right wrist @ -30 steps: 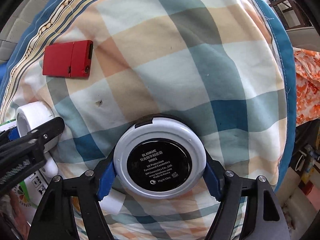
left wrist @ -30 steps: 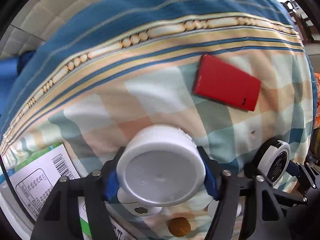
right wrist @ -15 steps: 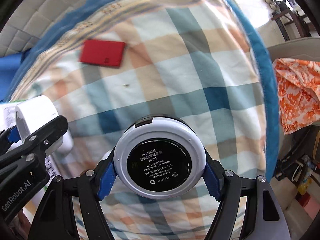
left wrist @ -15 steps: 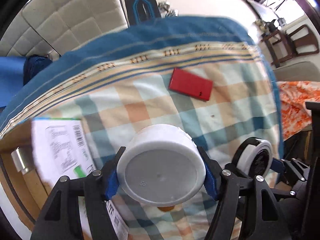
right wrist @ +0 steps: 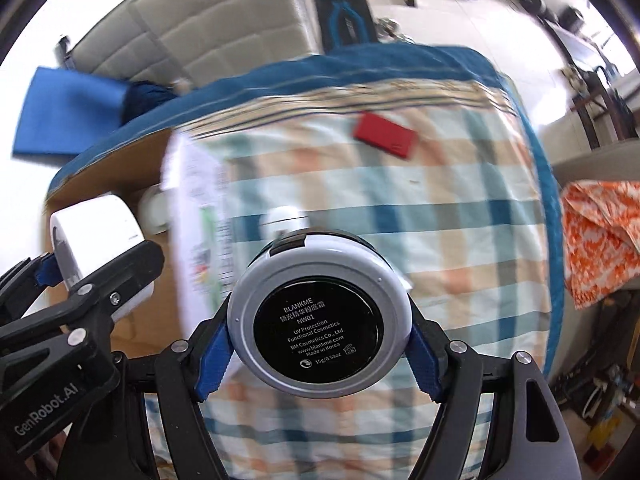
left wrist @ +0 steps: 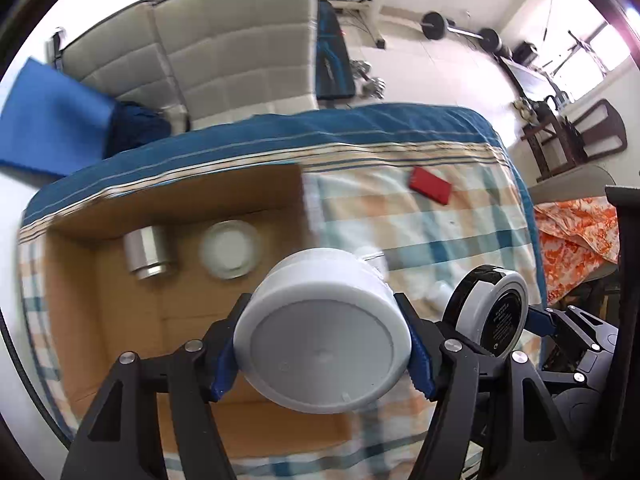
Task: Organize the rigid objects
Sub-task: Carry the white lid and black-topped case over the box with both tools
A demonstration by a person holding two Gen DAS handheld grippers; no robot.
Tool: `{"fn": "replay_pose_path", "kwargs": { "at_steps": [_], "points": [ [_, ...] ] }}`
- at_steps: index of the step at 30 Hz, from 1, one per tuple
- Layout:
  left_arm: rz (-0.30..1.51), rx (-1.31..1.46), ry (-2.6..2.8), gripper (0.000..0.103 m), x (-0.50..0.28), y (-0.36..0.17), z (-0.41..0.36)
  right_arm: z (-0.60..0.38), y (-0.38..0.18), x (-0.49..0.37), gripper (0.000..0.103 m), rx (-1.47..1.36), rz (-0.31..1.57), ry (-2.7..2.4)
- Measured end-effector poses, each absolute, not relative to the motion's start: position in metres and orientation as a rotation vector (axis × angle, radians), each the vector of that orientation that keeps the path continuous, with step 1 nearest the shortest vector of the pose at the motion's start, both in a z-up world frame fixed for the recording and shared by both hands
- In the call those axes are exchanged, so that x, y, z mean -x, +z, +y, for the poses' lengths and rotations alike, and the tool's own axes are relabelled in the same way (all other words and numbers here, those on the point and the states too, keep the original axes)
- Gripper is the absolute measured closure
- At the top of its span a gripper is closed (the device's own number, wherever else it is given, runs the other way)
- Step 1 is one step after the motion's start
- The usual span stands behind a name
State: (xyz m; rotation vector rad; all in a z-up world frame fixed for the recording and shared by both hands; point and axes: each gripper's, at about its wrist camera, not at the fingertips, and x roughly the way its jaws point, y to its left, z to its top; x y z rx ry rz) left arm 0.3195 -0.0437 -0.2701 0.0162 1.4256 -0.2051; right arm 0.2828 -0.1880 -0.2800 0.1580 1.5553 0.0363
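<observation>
The table is covered by a checked cloth with a blue striped border. The cardboard box, taken as the landmark, lies open on the cloth at the left of the left wrist view.

Inside the box, against its far wall, a metal cylinder lies on its side, with a round white-lidded container just beside it on the right.

The left gripper is clamped on a white round jar, blue pads pressing both sides, the jar's base facing the camera. It is held above the box's right edge.

The right gripper is clamped on a round cosmetics compact with a white rim and a black printed label. It is held to the right of the box, over the cloth, just beside the left gripper.

A red flat rectangular case lies on the cloth, well apart from the box on its right, near the striped border.
</observation>
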Motion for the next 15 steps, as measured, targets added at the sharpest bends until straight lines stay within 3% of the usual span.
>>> {"fn": "replay_pose_path", "kwargs": {
  "at_steps": [15],
  "points": [
    [1.397,0.04,-0.086,0.038,-0.291,-0.261,0.1,-0.03,-0.282,-0.272,0.026,-0.054,1.567,0.157]
  ]
}}
